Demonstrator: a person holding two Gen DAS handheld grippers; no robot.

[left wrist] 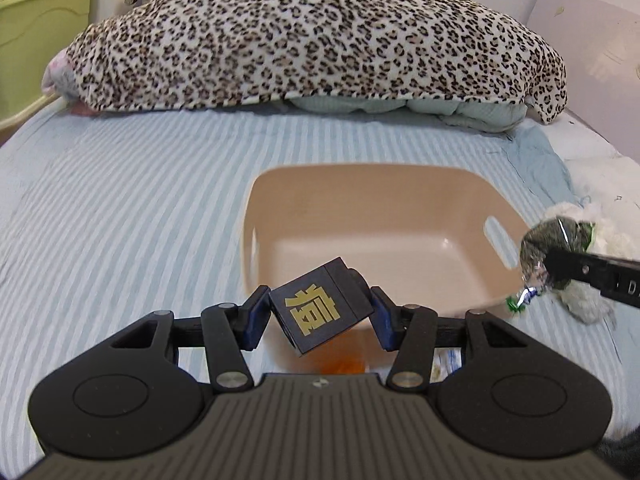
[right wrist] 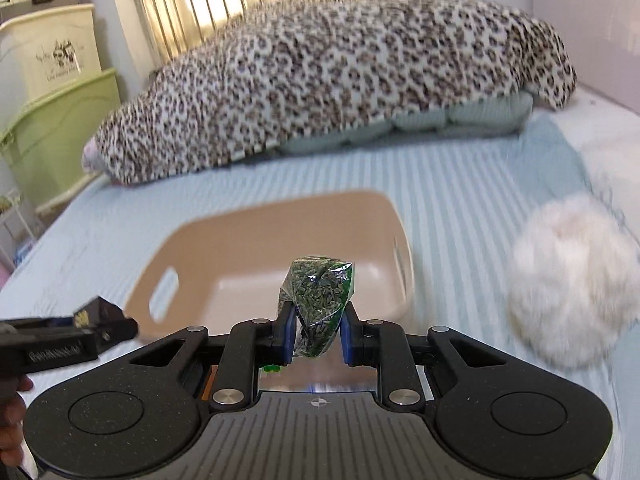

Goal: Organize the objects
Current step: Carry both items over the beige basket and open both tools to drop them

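A tan plastic basket [left wrist: 400,216] with handle holes in its sides sits on a bed with a blue and white striped sheet [left wrist: 120,200]. The left gripper [left wrist: 320,312] is at the near edge of the basket, and its two blue-padded jaws are squeezed onto a small dark box [left wrist: 320,312] with a gold character on its face. The box is tilted, with one corner pointing down, and it hangs over the near part of the basket. Something orange shows just under the box, but it is too blurry to tell what it is. The right gripper [right wrist: 316,332] is at the basket's near right side, and its jaws are pinched tight on a crinkly see-through packet [right wrist: 318,296] full of small dark green bits. The packet sticks up from the jaws, in front of the basket. In the left wrist view the same packet shows at the right rim of the basket, held by the black finger of the other gripper. A fluffy white ball [right wrist: 572,280] lies on the sheet to the right of the basket, near it but not touching. Behind the basket, well apart from it, is a big leopard print blanket [left wrist: 312,36] piled over pale green bedding [left wrist: 460,110]. Far to the left of the basket, beside the bed, stands a light green bin [right wrist: 52,136].
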